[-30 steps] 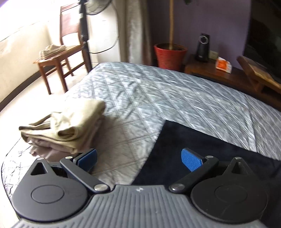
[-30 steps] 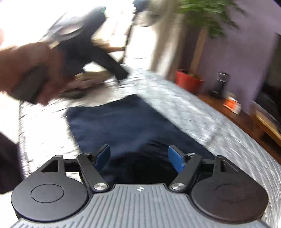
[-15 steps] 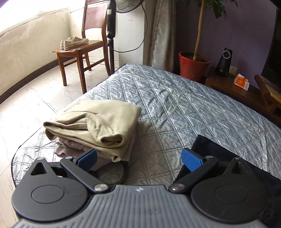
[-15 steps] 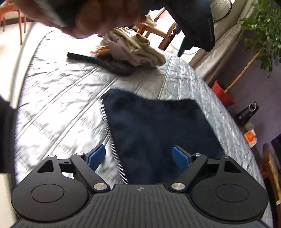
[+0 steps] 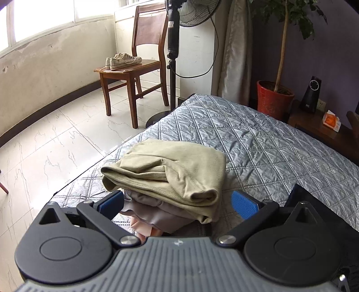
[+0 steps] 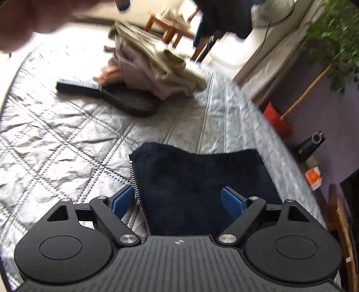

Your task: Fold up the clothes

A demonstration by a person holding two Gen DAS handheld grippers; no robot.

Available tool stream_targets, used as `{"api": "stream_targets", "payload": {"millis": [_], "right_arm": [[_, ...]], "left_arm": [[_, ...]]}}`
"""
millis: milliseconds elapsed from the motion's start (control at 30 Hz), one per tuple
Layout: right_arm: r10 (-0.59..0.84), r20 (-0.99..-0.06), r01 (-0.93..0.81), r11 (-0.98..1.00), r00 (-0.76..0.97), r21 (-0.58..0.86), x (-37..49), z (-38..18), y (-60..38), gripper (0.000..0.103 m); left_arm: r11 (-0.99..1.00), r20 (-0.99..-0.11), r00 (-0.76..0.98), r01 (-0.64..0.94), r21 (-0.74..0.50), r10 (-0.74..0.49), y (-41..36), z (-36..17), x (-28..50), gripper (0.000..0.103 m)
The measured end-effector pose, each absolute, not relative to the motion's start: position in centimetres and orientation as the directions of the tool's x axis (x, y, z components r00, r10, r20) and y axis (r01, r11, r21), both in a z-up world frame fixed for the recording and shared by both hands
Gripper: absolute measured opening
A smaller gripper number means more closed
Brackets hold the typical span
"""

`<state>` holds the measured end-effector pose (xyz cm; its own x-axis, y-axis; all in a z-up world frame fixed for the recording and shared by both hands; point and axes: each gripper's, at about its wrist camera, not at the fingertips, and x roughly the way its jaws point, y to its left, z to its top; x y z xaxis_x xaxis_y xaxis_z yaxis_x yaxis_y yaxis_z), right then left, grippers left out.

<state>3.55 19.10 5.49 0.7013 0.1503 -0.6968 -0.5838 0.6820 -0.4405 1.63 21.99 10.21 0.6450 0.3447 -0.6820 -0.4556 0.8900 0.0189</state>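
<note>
- Daylight pours in from the windows (image 5: 44, 20) at upper left, blown out to plain white.
- The floor tiles (image 5: 67, 139) shine with pale glare.
- The left wrist view is sharp; the folded beige clothes (image 5: 170, 177) throw a soft shadow onto the quilted bed cover (image 5: 280, 152).
- The purple wall (image 5: 336, 56) on the right sits dim.
- The right wrist view is smeared by motion, worst along its top edge, where the potted plant (image 6: 336, 45) streaks.
- Straight lines bow toward the edges in both views.

Left tool (image 5: 177, 203) wide open, angled down over the bed (image 5: 269, 143). Right tool (image 6: 178, 200) jaws just opening wider, nothing gripped, also above the bed.
</note>
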Motion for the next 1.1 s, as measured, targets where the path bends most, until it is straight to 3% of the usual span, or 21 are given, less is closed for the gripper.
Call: {"api": "stream_targets", "payload": {"millis": [233, 333, 400, 500, 567, 867, 1000, 1100], "right_arm": [[0.164, -0.695, -0.583, 0.695, 0.700, -0.422, 5.6, 5.0, 20.6, 0.084], [0.225, -0.755, -0.599, 0.756, 0.616, -0.263, 6.6, 5.7, 19.7, 0.058], [0.268, -0.772, -0.590, 0.790, 0.576, -0.166, 7.1, 5.9, 18.9, 0.054], [0.294, -0.773, -0.559, 0.824, 0.563, -0.093, 7.3, 6.0, 18.3, 0.038], [0.337, -0.766, -0.512, 0.859, 0.547, 0.012, 7.9, 6.6, 17.0, 0.013], [0.448, -0.548, -0.181, 0.863, 0.707, 0.472, 5.8, 12.8, 2.2, 0.010], [0.355, -0.444, -0.011, 0.791, 0.823, 0.612, 0.1, 14.2, -7.4, 0.010], [0.220, -0.464, 0.143, 0.765, 0.858, 0.628, -5.3, 13.2, -12.3, 0.010]], "left_arm": [[0.897, -0.682, 0.653, -0.442, 0.011, 0.330, 21.8, 10.3, 1.6, 0.102], [0.897, -0.682, 0.654, -0.441, 0.007, 0.327, 21.9, 10.3, 1.6, 0.102], [0.897, -0.683, 0.654, -0.442, 0.006, 0.327, 21.9, 10.3, 1.6, 0.102], [0.900, -0.683, 0.655, -0.435, 0.009, 0.323, 21.6, 10.2, 1.7, 0.102], [0.905, -0.681, 0.659, -0.425, 0.013, 0.319, 21.2, 10.2, 1.8, 0.102], [0.926, -0.682, 0.671, -0.376, 0.025, 0.291, 18.9, 9.9, 2.4, 0.102], [0.943, -0.679, 0.684, -0.329, 0.041, 0.268, 17.0, 9.8, 2.7, 0.102], [0.959, -0.677, 0.695, -0.278, 0.059, 0.243, 15.1, 9.6, 2.9, 0.102]]}}
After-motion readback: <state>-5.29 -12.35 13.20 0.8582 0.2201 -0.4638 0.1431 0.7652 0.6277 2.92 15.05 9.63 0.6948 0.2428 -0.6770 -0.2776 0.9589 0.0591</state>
